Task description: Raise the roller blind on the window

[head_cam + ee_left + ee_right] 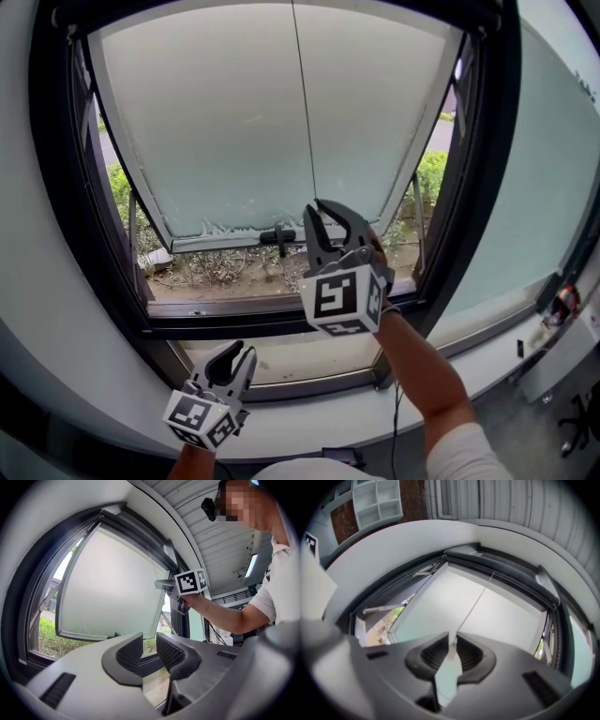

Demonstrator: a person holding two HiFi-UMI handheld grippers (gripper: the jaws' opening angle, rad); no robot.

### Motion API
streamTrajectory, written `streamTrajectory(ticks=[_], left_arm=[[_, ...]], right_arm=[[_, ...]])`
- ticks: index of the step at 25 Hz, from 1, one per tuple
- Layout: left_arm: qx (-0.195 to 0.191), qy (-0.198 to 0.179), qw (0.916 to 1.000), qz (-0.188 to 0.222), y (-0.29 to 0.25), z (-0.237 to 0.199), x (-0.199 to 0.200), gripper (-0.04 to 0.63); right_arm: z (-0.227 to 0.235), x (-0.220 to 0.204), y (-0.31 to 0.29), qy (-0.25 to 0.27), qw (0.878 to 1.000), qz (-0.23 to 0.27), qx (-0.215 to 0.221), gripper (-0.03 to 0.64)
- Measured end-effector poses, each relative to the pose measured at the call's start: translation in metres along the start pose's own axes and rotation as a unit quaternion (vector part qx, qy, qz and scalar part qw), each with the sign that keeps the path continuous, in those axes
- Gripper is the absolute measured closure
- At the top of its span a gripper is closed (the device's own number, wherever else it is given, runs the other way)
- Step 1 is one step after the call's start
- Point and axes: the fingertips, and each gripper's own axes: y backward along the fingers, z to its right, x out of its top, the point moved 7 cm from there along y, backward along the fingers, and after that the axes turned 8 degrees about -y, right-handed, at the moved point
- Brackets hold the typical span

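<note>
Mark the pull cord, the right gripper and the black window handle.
pull cord (301, 103): head view, mid-length of the thin line crossing the frosted pane.
right gripper (316, 208): head view, midway between the tips of its jaws.
black window handle (279, 236): head view, middle of the lever at the pane's bottom edge.

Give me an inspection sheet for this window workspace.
Surface: pale sill under the window.
Job's things: blind down over most of the window; cord hangs mid-blind.
Clutter: small dark thing on the sill, right.
Grippers: right gripper raised, shut on cord; left gripper low, open, empty.
Cables: black cable hangs at the sill.
Surroundings: bushes outside.
</note>
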Motion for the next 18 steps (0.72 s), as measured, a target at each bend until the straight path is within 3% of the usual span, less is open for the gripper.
streamTrajectory(ticks=[7, 11, 18], left_arm=[[0.003, -0.001, 1.0000, 0.004, 0.001, -0.003, 0.005, 0.492], [0.004, -0.002, 1.0000, 0.007, 0.002, -0.006, 0.007, 0.492], [0.000, 0.000, 1.0000, 0.004, 0.006, -0.007, 0.009, 0.492]], right_arm=[[0.003, -0.005, 0.001, -0.016, 1.000, -0.006, -0.002, 0.561], [0.001, -0.008, 0.002, -0.023, 1.000, -0.011, 0.005, 0.503], [-0.001, -0.011, 0.006, -0.026, 0.999, -0.023, 0.008, 0.486]])
